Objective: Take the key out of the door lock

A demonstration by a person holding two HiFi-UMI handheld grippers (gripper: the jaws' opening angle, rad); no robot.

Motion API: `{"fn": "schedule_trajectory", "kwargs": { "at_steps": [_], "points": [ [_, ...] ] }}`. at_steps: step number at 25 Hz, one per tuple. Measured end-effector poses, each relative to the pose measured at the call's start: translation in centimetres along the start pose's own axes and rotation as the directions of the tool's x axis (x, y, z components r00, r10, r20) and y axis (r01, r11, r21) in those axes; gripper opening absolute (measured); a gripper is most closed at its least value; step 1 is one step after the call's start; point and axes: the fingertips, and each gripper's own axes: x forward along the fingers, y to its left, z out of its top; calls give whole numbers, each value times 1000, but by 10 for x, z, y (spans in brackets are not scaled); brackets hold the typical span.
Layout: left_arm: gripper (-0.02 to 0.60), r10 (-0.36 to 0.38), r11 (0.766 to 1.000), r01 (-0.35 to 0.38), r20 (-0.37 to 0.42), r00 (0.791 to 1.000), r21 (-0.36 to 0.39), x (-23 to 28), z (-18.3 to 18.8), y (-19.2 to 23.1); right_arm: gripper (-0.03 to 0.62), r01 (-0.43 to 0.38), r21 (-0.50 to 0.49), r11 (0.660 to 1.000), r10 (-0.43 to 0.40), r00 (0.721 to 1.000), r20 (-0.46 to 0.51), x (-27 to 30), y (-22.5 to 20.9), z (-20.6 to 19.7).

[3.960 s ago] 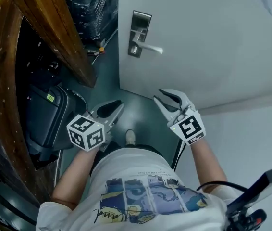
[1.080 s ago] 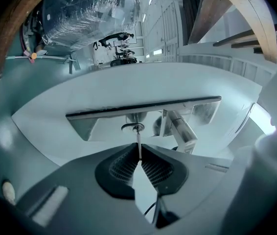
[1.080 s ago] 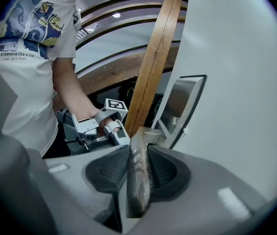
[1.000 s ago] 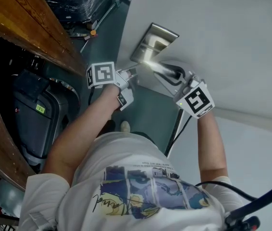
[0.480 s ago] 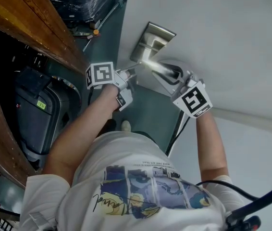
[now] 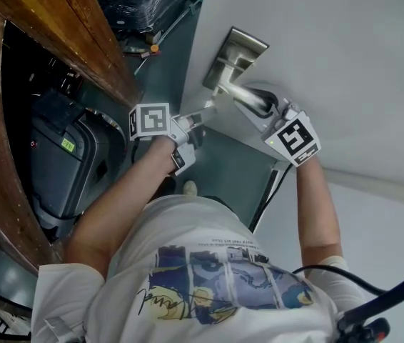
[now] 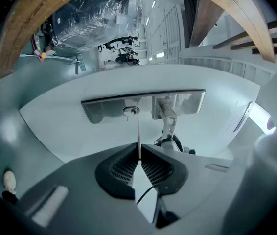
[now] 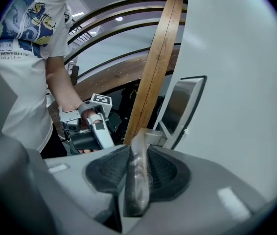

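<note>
The white door [image 6: 345, 63] fills the upper right of the head view, and the steel lock plate [image 7: 104, 110] sits on it near its edge. The right gripper [image 8: 138, 148] has its jaws clenched on the lever handle [image 8: 137, 185], which runs lengthwise between the 2 pads. I judge that this steadies the door. The left gripper [image 7: 139, 153] has its jaws clenched on the key [image 7: 138, 133], a thin blade seen edge-on that reaches from the pads toward the keyhole [image 7: 131, 111] in the plate. The tip of the key is at the keyhole or just below it, and I cannot tell if it is fully out.

The step in hand seems to be the pull-out itself. To do it well, the left gripper should draw back straight along the line of the blade, with no twist and no sideways lean, because the thin blade can bind or slip between the pads. The right gripper should hold the handle level meanwhile.
</note>
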Motion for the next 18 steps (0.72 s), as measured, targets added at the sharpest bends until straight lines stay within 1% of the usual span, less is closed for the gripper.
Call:
{"fn": "schedule_trajectory", "kwargs": {
  "at_steps": [6, 8, 13, 18],
  "points": [
    [26, -2, 1000, 2, 25, 1000, 19, -12, -8, -9, 120, -4, 0, 1000, 4, 1000, 1, 0, -1, -3],
    [26, -5, 1000, 5, 33, 999, 25, -15, -13, -13, 137, -1, 4, 1000, 1, 1000, 4, -6, -3, -5],
    [26, -11, 999, 8, 47, 999, 53, -23, -29, -26, 144, 45, 22, 999, -46, 999, 18, -31, -6, -11],
    [26, -8, 997, 3, 67, 998, 73, -31, -47, -35, 149, 92, 27, 995, -93, 995, 44, -60, 2, -13]
  ]
}}
